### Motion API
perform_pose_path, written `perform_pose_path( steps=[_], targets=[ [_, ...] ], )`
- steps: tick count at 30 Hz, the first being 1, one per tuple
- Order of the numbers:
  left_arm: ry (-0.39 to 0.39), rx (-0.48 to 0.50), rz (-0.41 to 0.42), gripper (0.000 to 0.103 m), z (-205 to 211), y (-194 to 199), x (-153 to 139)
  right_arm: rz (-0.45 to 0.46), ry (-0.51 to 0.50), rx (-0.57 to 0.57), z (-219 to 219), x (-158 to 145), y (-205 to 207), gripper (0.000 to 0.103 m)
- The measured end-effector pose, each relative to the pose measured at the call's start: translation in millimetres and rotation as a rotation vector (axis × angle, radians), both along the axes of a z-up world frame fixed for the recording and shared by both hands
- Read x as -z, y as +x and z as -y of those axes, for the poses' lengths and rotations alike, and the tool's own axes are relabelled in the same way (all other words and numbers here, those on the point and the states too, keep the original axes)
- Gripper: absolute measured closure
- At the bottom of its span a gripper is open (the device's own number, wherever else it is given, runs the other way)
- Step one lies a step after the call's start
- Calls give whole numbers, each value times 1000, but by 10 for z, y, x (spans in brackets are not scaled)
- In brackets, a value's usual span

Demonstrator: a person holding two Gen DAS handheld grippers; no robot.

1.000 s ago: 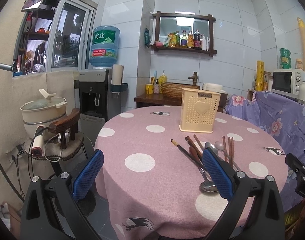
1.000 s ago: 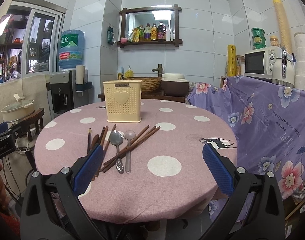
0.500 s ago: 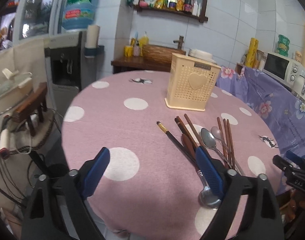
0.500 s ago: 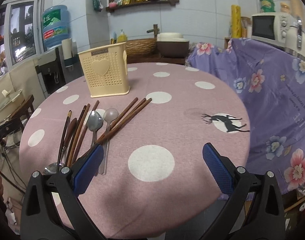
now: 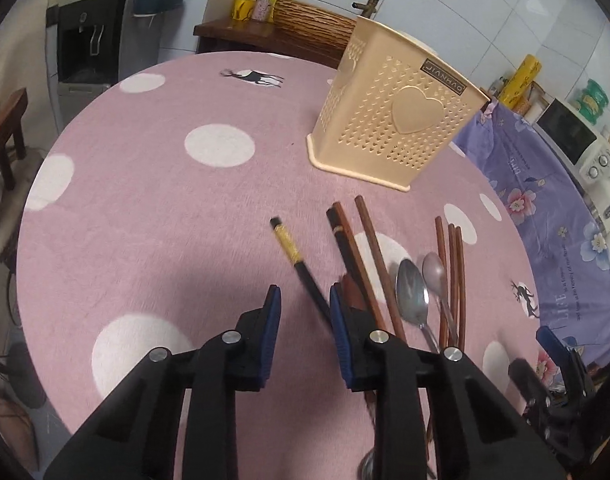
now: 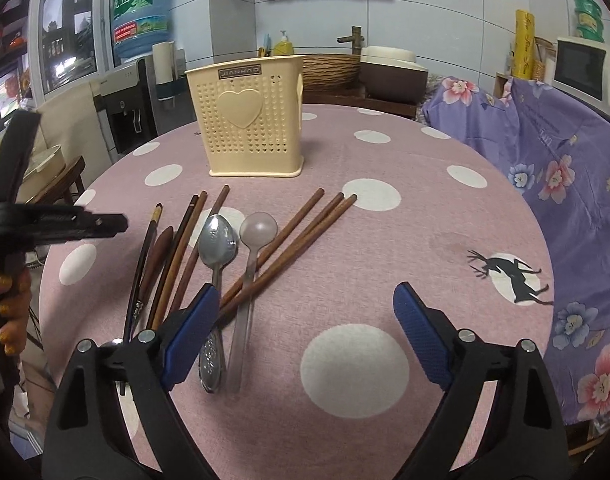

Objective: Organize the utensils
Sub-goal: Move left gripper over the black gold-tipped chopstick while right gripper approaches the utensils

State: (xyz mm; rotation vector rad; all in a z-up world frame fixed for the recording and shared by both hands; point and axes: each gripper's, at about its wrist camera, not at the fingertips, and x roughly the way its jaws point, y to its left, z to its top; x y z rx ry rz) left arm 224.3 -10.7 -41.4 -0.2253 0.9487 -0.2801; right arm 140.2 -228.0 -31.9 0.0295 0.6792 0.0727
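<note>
A cream perforated utensil holder (image 5: 393, 116) (image 6: 249, 120) stands upright on the pink dotted table. Before it lie several brown chopsticks (image 6: 305, 236), a black chopstick with a gold band (image 5: 293, 256) (image 6: 143, 256), a steel spoon (image 6: 217, 248) (image 5: 411, 292) and a pale spoon (image 6: 257, 236). My left gripper (image 5: 305, 316) is low over the table, its jaws narrowed but apart around the black chopstick, which runs under the right finger. My right gripper (image 6: 305, 320) is wide open above the utensil handles, holding nothing.
The round table's cloth (image 6: 385, 240) hangs over the edges. A purple flowered cover (image 6: 565, 168) drapes furniture on the right. A water dispenser (image 6: 137, 92), a wooden stand with a basket (image 6: 329, 68) and a microwave (image 6: 585, 72) stand behind.
My left gripper has dropped toward the table, moved in on the black chopstick and narrowed its jaws. My right gripper has moved closer over the utensils, still wide open.
</note>
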Motion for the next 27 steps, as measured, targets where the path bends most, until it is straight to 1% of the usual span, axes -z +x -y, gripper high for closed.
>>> perform_pose_path(
  steps=[2,4,6,8,9,14,15,16,19,23,25,27],
  targets=[
    [22,-2,-12,80,51,102,13,0,-8,-2,-15,-9,38,15],
    [30,0,-46,80,92,207,69,-2,-9,0,-2,-15,67,15],
    [49,-15,-62,82,100,279,126,-4,-9,5,17,-19,89,15],
    [48,-25,-85,82,99,331,192,-3,-7,7,35,-23,100,15],
    [44,-28,-85,82,100,343,204,-3,-9,8,37,-24,107,15],
    [101,-13,-76,83,183,415,183,-13,-4,-4,33,-3,182,16],
    [106,-11,-78,84,186,431,182,-16,3,-12,26,-4,205,18],
    [109,-11,-84,88,182,457,180,-24,14,-25,16,-6,245,19],
    [103,9,-89,89,147,525,182,-45,54,-62,-14,-11,355,22],
    [119,30,-95,90,144,612,179,-85,127,-150,-118,-26,515,31],
    [125,28,-96,92,130,653,179,-104,128,-193,-221,-23,571,36],
    [123,33,-96,92,128,664,182,-120,102,-232,-336,3,613,42]
  ],
)
